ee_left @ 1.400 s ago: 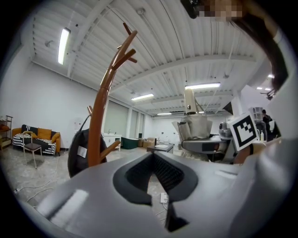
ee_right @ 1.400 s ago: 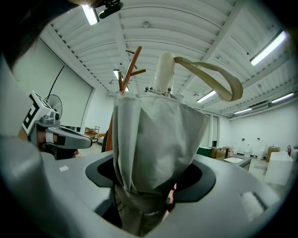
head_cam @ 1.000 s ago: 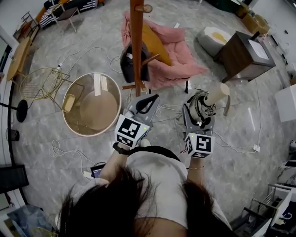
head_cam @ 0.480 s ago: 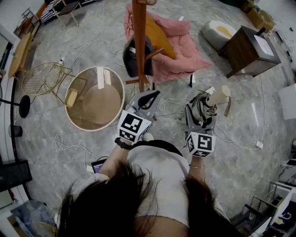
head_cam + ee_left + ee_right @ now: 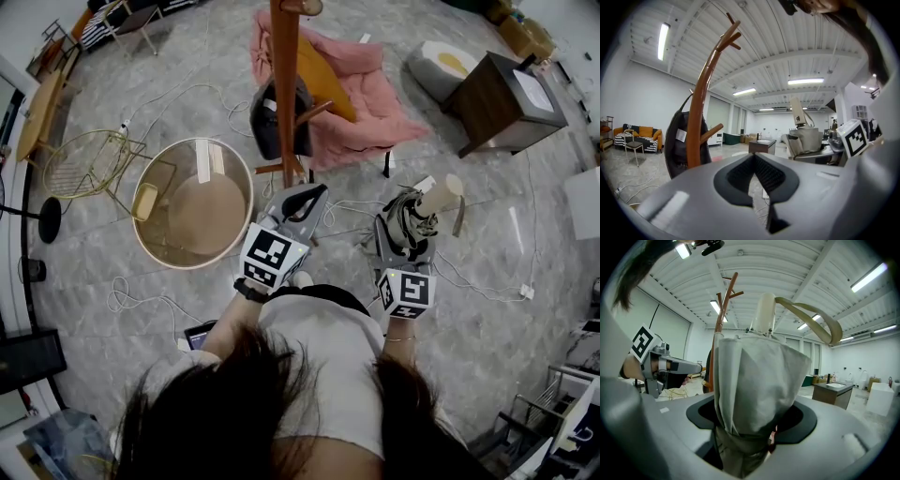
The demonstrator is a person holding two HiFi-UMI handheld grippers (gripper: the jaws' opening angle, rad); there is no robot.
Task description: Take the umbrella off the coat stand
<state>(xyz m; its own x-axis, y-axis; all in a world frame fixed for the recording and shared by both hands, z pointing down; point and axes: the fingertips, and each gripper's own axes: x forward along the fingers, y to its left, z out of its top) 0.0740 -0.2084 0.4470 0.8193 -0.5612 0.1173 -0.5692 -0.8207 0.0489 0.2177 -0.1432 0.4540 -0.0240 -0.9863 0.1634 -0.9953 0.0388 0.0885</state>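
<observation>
No wording can be read anywhere from my seat at the controls. The cube (image 5: 271, 259) on my left tool (image 5: 302, 199) and the cube (image 5: 407, 292) on my right tool (image 5: 408, 217) carry only black-and-white square patterns, no letters or numbers. A white tag (image 5: 680, 135) on the dark bag (image 5: 675, 154) hanging from the coat stand (image 5: 699, 122) is too small for me to read.
</observation>
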